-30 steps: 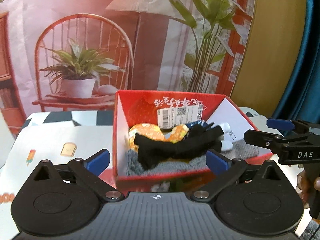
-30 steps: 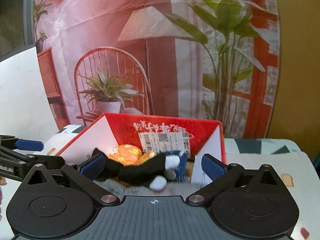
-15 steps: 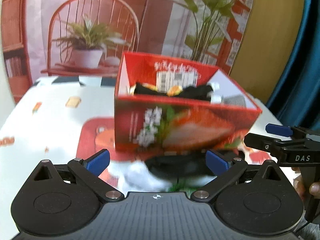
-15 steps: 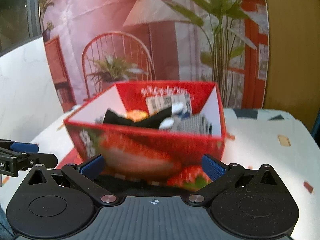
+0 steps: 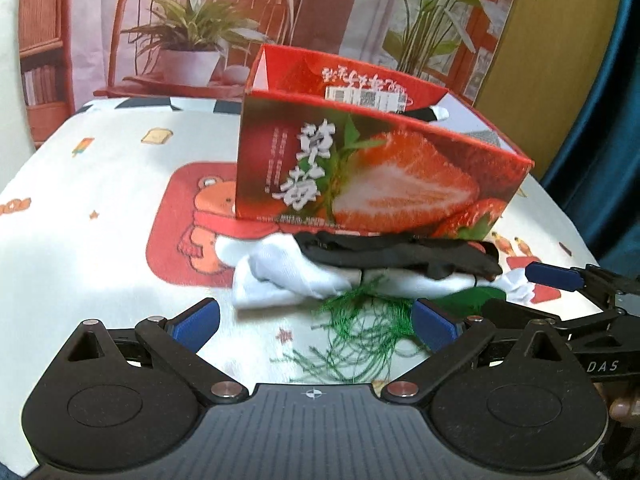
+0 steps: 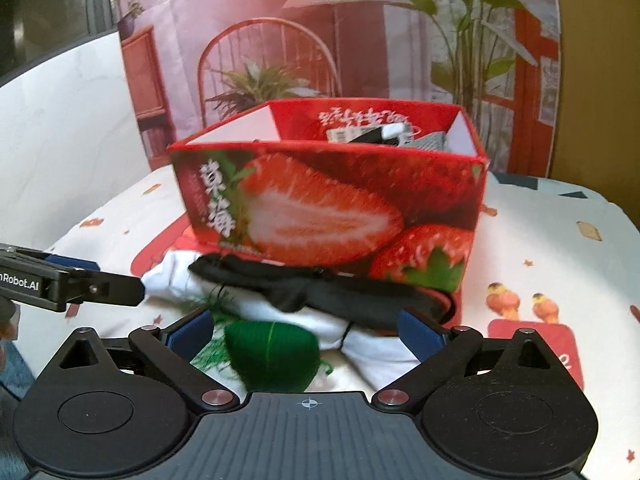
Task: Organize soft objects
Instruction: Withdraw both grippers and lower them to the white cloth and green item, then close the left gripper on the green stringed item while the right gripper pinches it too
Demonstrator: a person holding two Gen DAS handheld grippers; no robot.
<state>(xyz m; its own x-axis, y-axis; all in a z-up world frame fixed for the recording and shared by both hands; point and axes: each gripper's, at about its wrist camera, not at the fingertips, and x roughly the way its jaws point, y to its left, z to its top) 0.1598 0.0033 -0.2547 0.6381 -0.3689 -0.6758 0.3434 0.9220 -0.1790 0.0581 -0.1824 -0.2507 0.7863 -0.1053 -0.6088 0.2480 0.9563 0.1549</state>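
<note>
A small heap of soft things lies on the table against the near wall of the strawberry box [image 5: 372,184]: a black sock [image 5: 400,256] draped over a white cloth [image 5: 280,276], with a green tassel [image 6: 272,350] at the near side. All are judged light, limp and easily snagged; the sock is best pinched at its bunched middle. Both the left claw [image 5: 316,316] and the right claw [image 6: 306,334] are spread wide and hold nothing.
</note>
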